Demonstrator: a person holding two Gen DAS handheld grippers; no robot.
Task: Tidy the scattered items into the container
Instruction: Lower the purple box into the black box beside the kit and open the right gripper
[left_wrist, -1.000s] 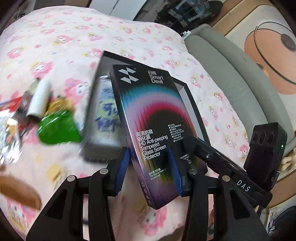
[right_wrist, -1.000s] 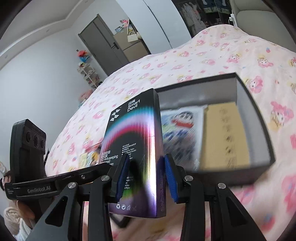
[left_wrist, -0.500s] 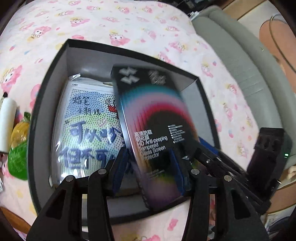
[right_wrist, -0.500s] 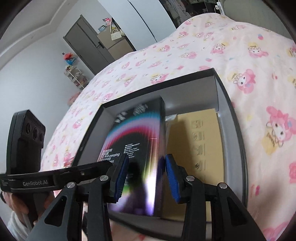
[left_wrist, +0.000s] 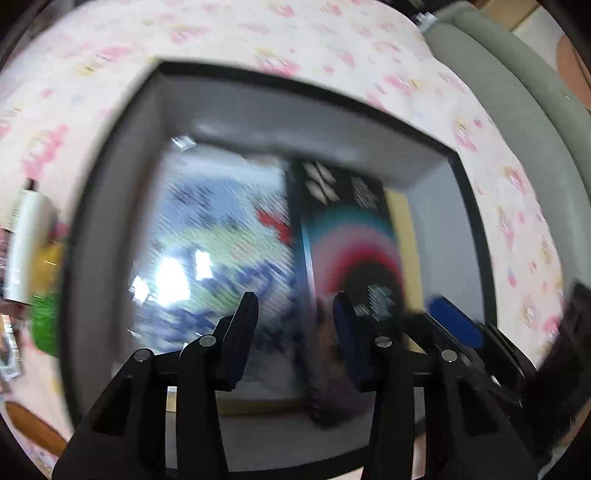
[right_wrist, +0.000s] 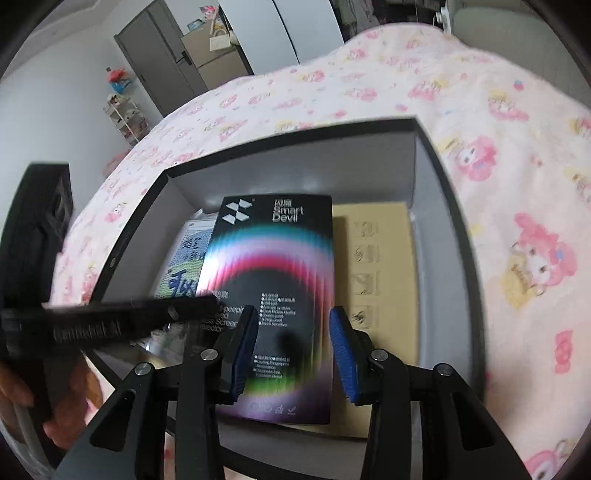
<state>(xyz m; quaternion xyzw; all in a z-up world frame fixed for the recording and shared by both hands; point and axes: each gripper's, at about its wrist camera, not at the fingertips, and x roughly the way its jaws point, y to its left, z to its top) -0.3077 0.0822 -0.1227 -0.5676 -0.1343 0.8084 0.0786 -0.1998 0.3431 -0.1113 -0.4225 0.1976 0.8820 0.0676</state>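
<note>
The black screen-protector box (right_wrist: 277, 280) with a rainbow arc lies flat inside the dark open container (right_wrist: 291, 173), on top of a cartoon-printed packet (right_wrist: 186, 258) and a tan cardboard piece (right_wrist: 376, 266). My right gripper (right_wrist: 293, 350) is open just above the box's near end, not touching it. My left gripper (left_wrist: 295, 332) is open over the same box (left_wrist: 351, 251) in the container (left_wrist: 295, 122); this view is blurred. The left gripper's body crosses the right wrist view at the left (right_wrist: 110, 321).
The container sits on a pink cartoon-print bedspread (right_wrist: 498, 166). Left of the container lie a white tube (left_wrist: 27, 236), a yellow item and a green packet (left_wrist: 46, 321). A grey padded bed edge (left_wrist: 517, 92) runs along the far right.
Both grippers carried the screen-protector box down into the container, then opened and let it go. The box now lies flat inside.
</note>
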